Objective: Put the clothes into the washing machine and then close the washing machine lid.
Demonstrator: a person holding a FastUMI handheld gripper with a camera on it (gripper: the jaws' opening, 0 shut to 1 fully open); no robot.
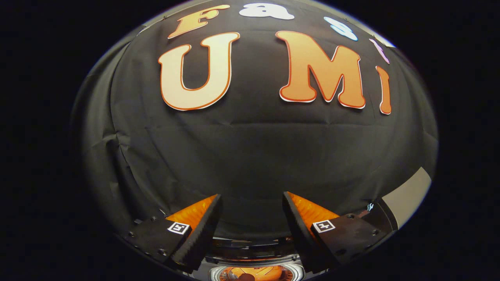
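My gripper [252, 196] is open, and nothing lies between its fingers [203, 226]. It points straight at the black cloth wall [250, 156] of the booth, which hangs a short way beyond the fingertips. Low down between the bases of the fingers there is a round shiny rim [256, 273] with an orange glint in it, under a dark curved band [250, 244]. I cannot tell whether this rim belongs to the washing machine.
To the right of the right finger, a pale grey flat panel [408, 191] meets a dark edge [384, 216] at the foot of the cloth. The cloth shows creases on the left side [117, 156].
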